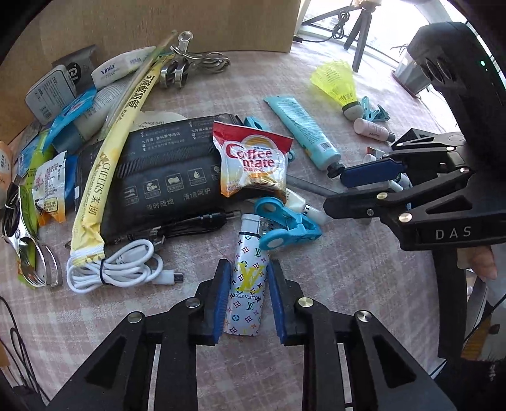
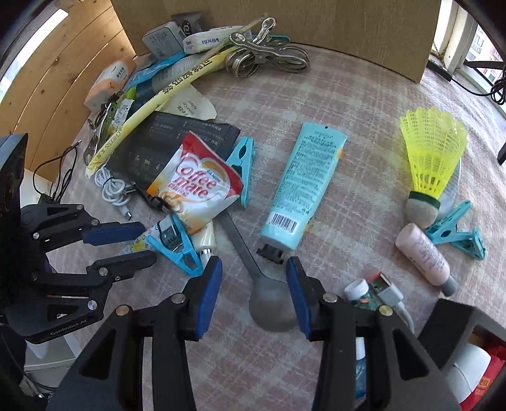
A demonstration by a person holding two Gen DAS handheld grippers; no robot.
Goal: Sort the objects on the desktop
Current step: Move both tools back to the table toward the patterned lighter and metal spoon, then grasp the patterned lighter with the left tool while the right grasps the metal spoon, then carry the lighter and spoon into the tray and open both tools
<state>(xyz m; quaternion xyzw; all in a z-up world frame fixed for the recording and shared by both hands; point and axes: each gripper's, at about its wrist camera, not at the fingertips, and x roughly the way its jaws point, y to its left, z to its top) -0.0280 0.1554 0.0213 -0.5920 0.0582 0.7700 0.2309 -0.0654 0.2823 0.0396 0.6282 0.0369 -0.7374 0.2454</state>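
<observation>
A white lighter with a coloured monogram print (image 1: 246,284) lies on the checked cloth, and my left gripper (image 1: 248,268) is shut on its body, blue pads against both sides. A blue clothespin (image 1: 284,221) rests across the lighter's metal top. My right gripper (image 2: 253,265) stands open, its pads either side of the bowl of a grey metal spoon (image 2: 268,303), not touching it. In the left wrist view the right gripper (image 1: 335,189) hangs at the right over the spoon's handle (image 1: 306,187). In the right wrist view the left gripper (image 2: 148,242) sits at the left.
Clutter fills the cloth: a Coffee-mate sachet (image 1: 253,158), a black wipes pack (image 1: 164,177), a white cable (image 1: 117,268), a blue tube (image 2: 300,189), a yellow shuttlecock (image 2: 433,158), a pink bottle (image 2: 423,253), blue clothespins (image 2: 455,234), metal clips (image 2: 268,57). A cardboard wall (image 2: 284,19) stands behind.
</observation>
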